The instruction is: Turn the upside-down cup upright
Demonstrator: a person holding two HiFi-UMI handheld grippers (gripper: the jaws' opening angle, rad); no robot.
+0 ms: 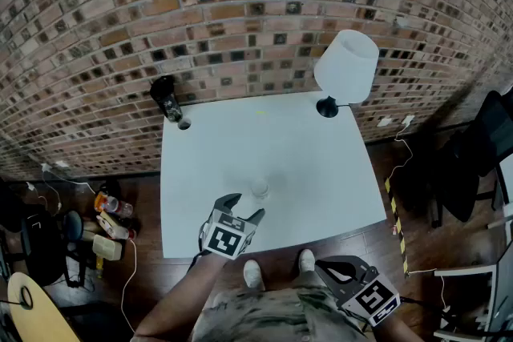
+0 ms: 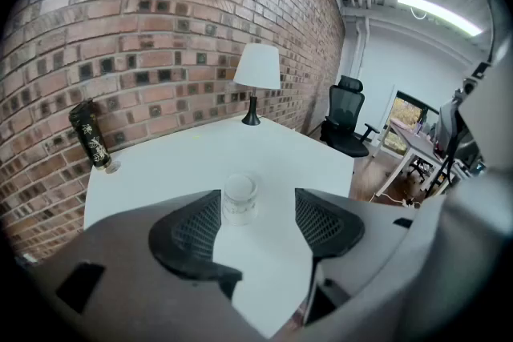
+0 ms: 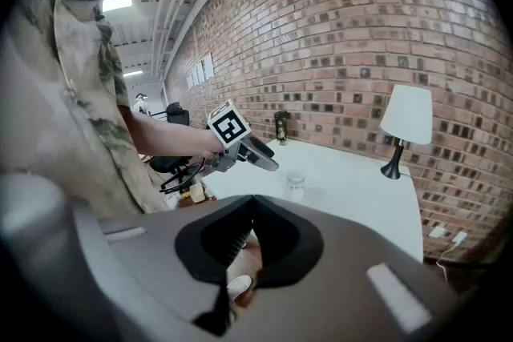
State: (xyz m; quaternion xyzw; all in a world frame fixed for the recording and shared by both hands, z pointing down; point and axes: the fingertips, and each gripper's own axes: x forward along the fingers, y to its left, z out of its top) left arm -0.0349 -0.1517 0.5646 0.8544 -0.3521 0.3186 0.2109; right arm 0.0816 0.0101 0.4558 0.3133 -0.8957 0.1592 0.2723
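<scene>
A small clear glass cup (image 1: 259, 188) stands on the white table (image 1: 321, 164) near its front edge; its thick end seems to face up. My left gripper (image 1: 245, 207) is open just short of it, angled down over the table edge. In the left gripper view the cup (image 2: 240, 197) sits ahead, between the lines of the two dark pads (image 2: 196, 228), touching neither. My right gripper (image 1: 325, 268) hangs off the table by the person's waist, and its jaws (image 3: 255, 204) are shut with nothing in them. From there the cup (image 3: 296, 186) and the left gripper (image 3: 268, 160) show.
A white-shaded lamp (image 1: 346, 66) stands at the table's far right corner. A dark bottle (image 1: 166, 98) with a small cap (image 1: 184, 124) beside it is at the far left corner. A black office chair (image 1: 489, 148) is at the right; floor clutter (image 1: 108, 224) lies left.
</scene>
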